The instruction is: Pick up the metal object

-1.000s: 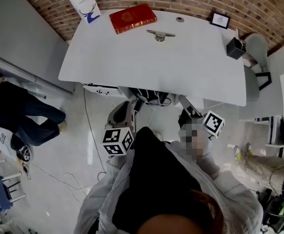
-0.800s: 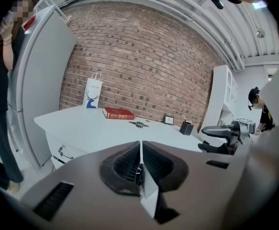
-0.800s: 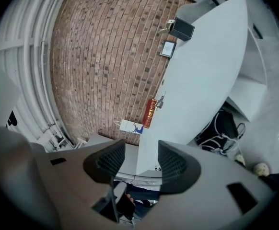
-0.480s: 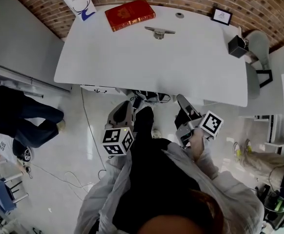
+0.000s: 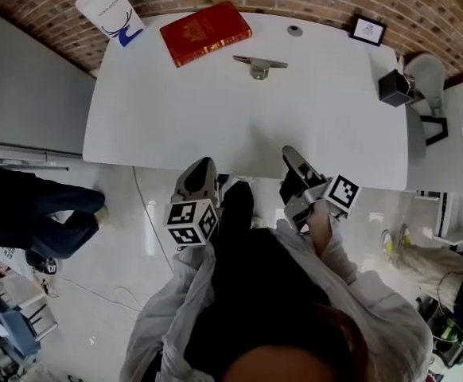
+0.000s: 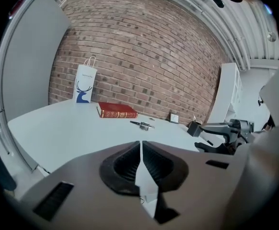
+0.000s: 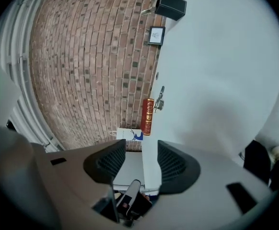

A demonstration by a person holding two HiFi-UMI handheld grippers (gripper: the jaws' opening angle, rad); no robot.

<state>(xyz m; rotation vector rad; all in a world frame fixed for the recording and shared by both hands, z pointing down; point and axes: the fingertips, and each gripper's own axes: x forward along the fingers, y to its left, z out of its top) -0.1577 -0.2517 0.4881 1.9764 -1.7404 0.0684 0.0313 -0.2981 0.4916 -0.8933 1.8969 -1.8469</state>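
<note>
1. Metal object: fine detail indistinct; small grey bar on a stub, at the far side of the bench, near the red book.
2. Left gripper: jaws closed, empty.
3. Right gripper: jaws apart, empty.

Head view steeply down; both gripper views face table w/ red book.

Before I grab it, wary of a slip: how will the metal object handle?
The metal object looks rigid, probably heavy for its size. Its shiny finish may slip. Lying low, a bar across a stub, it likely won't roll.
</note>
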